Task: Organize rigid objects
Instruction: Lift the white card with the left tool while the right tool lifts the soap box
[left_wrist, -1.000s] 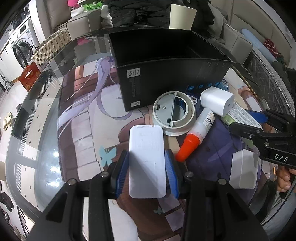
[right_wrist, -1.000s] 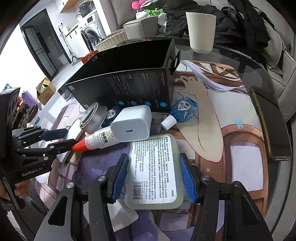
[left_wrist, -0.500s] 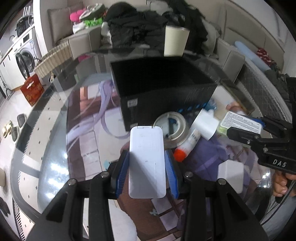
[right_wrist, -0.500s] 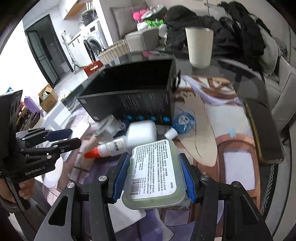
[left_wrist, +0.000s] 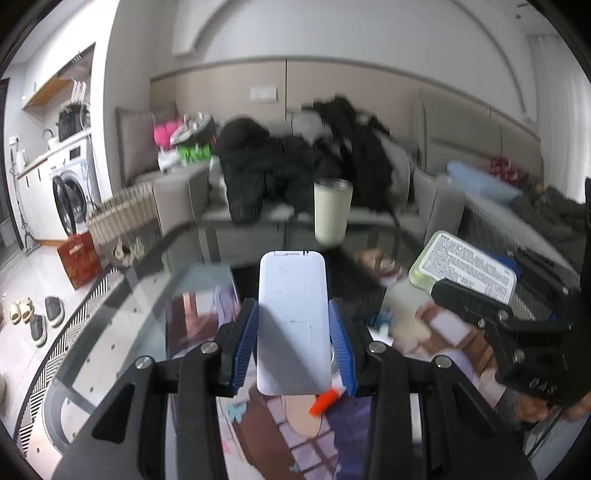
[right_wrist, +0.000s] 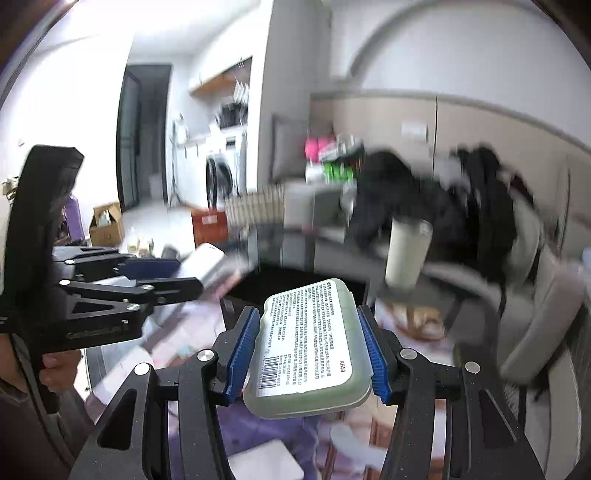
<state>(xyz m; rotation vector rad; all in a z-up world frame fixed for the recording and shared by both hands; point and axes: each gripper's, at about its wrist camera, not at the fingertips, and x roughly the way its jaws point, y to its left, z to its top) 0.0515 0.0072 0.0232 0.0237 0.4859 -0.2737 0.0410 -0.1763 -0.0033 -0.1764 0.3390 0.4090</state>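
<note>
The glass table (left_wrist: 110, 332) fills the lower frame. At centre, the right gripper (right_wrist: 310, 347) clamps a green labelled case (right_wrist: 308, 350), and the left gripper (left_wrist: 291, 332) clamps a white flat case (left_wrist: 291, 325), both held clear, presumably for boxing.

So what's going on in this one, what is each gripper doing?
A person works two handheld grippers over a cluttered glass table. The left gripper is clamped on a flat white rectangular device, and the right gripper is clamped on a pale green labelled case. Both items are held in the air, clear of the table. A black box sits open just ahead, and neither item is in it yet.
</note>
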